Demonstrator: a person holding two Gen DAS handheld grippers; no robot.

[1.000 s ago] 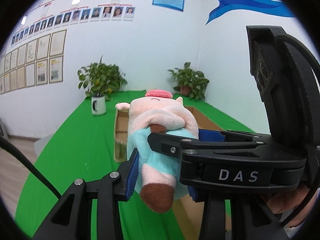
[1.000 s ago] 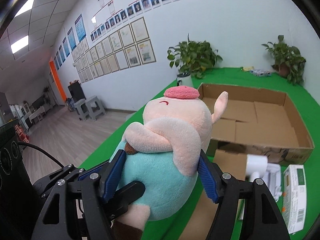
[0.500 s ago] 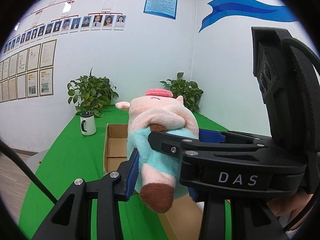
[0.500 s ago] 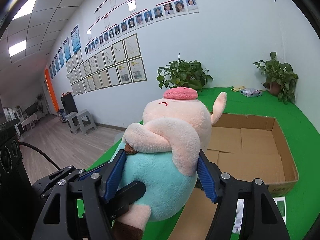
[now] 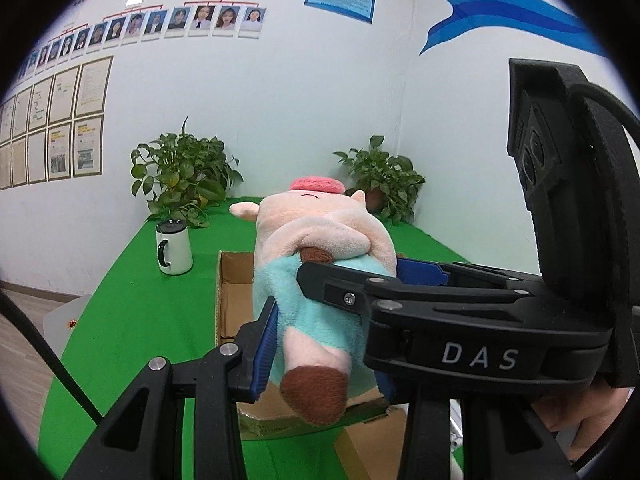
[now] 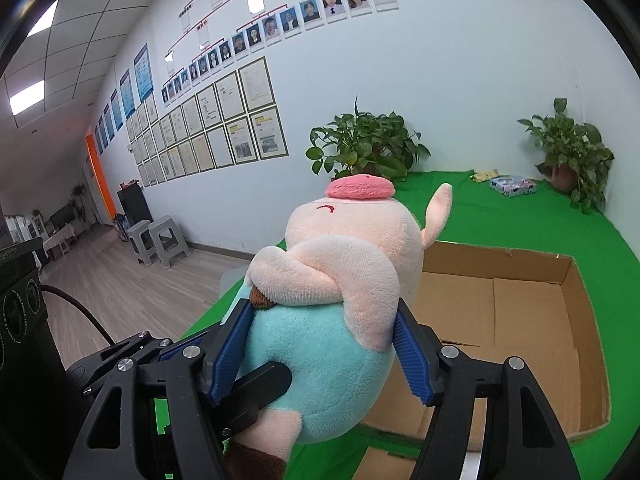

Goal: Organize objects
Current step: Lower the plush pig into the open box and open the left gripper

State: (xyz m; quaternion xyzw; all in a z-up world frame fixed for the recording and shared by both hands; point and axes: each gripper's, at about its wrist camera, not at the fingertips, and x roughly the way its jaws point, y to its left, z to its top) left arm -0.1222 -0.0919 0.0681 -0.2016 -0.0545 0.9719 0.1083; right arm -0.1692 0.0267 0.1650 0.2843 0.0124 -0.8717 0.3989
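A plush pig (image 5: pixel 320 248) (image 6: pixel 352 264), pink with a turquoise belly and brown hooves, hangs in the air, gripped by both grippers at once. My left gripper (image 5: pixel 324 360) is shut on its lower belly, blue pads pressing from both sides. My right gripper (image 6: pixel 322 350) is shut across the belly a little higher; in the left wrist view it (image 5: pixel 352 270) reaches in from the right. The open brown cardboard box (image 6: pixel 520 300) (image 5: pixel 232 276) lies just beyond and below the pig, with nothing inside in either view.
Green cloth covers the table (image 5: pixel 132 312). A white mug (image 5: pixel 174 248) stands left of the box, with potted plants (image 5: pixel 184 176) (image 6: pixel 572 156) behind. A small printed box (image 6: pixel 512 186) lies at the far end. A hand (image 5: pixel 580 420) holds the right gripper.
Both grippers have carried the pig forward and slightly up toward the cardboard box. The packets that showed at the lower right of the right wrist view have left the frame. Both grips are unchanged.
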